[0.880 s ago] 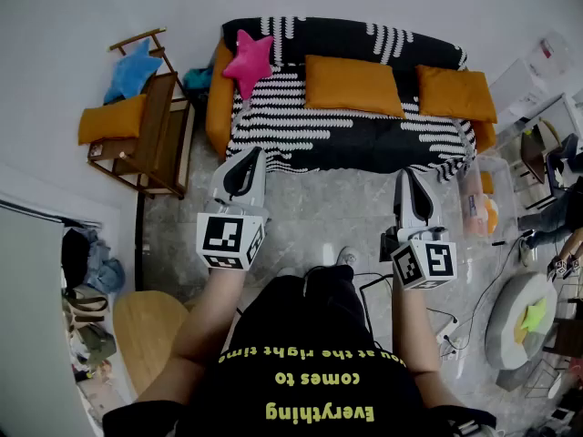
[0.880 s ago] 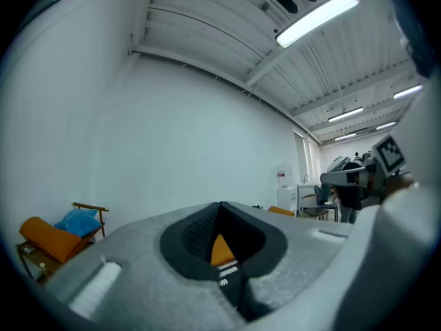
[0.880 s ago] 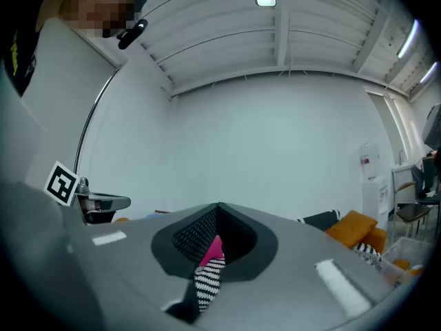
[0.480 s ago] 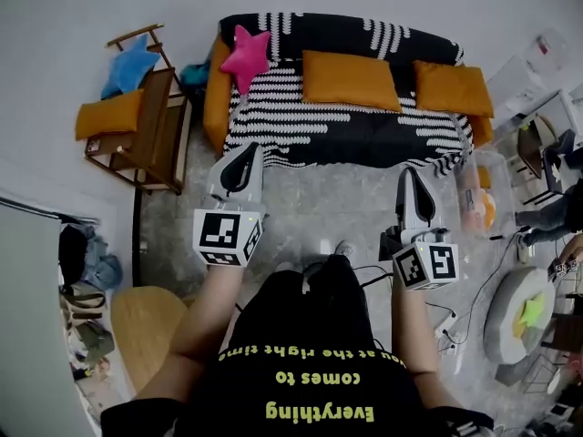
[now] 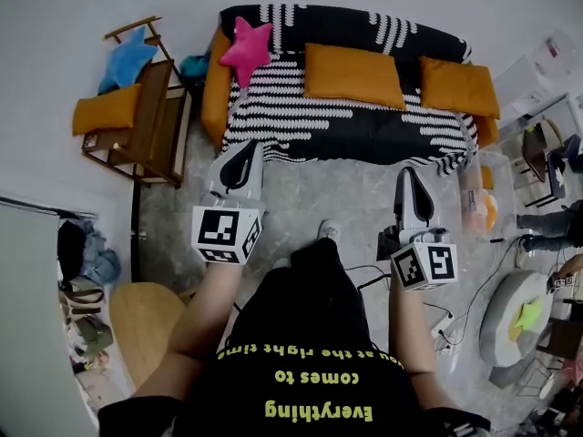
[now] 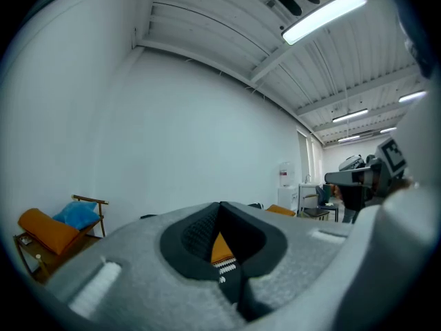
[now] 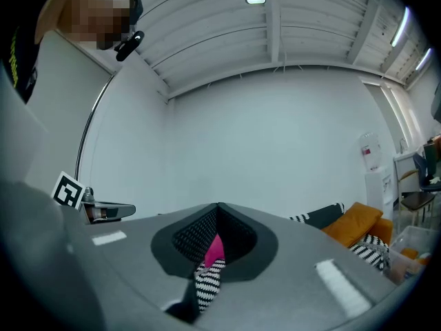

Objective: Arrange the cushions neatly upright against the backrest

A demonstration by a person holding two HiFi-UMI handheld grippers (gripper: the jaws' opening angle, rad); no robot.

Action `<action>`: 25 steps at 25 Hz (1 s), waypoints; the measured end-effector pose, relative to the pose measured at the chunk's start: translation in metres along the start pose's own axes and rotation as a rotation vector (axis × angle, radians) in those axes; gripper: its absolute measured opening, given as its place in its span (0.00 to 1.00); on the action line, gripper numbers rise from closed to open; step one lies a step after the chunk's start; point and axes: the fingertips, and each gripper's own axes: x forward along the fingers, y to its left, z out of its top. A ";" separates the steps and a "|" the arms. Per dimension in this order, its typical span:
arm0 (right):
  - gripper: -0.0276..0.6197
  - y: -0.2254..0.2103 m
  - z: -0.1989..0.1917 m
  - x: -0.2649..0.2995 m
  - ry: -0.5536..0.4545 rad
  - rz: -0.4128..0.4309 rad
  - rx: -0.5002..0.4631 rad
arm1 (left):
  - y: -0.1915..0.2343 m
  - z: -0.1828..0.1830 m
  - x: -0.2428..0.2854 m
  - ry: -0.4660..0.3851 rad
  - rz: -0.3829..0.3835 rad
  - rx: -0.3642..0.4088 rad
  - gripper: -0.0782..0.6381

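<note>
The sofa (image 5: 364, 139) with a black-and-white striped cover stands ahead of me in the head view. Two orange cushions (image 5: 353, 76) (image 5: 458, 87) lean on its backrest, and a pink star cushion (image 5: 246, 48) sits at its left end. My left gripper (image 5: 248, 148) and right gripper (image 5: 407, 176) are held level in front of the sofa, apart from it, both shut and empty. In the left gripper view the jaws (image 6: 220, 209) meet, with an orange cushion (image 6: 220, 248) showing beyond them. In the right gripper view the shut jaws (image 7: 219, 209) frame the pink star cushion (image 7: 213, 248).
A wooden armchair (image 5: 150, 135) left of the sofa holds an orange cushion (image 5: 107, 115) and a blue star cushion (image 5: 130, 57). A round wooden table (image 5: 150, 326) is at the lower left. A clear bin (image 5: 478, 203), floor cables and a grey pouffe (image 5: 519, 317) lie to the right.
The sofa has drifted slightly upward in the head view and a foot has shifted forward. Both grippers stay shut in much the same place.
</note>
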 end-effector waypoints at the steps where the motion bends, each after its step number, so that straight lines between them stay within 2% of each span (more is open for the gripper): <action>1: 0.06 -0.003 -0.002 0.006 0.007 0.007 0.000 | 0.000 -0.001 0.007 0.004 0.001 0.000 0.11; 11: 0.06 -0.073 -0.002 0.082 0.043 0.066 0.044 | -0.008 0.007 0.093 0.033 0.041 0.009 0.11; 19: 0.06 -0.142 0.010 0.135 0.053 0.150 0.037 | -0.017 0.014 0.159 0.032 0.137 -0.008 0.11; 25: 0.06 -0.180 0.017 0.157 0.053 0.202 0.032 | -0.028 0.019 0.184 0.024 0.200 -0.002 0.11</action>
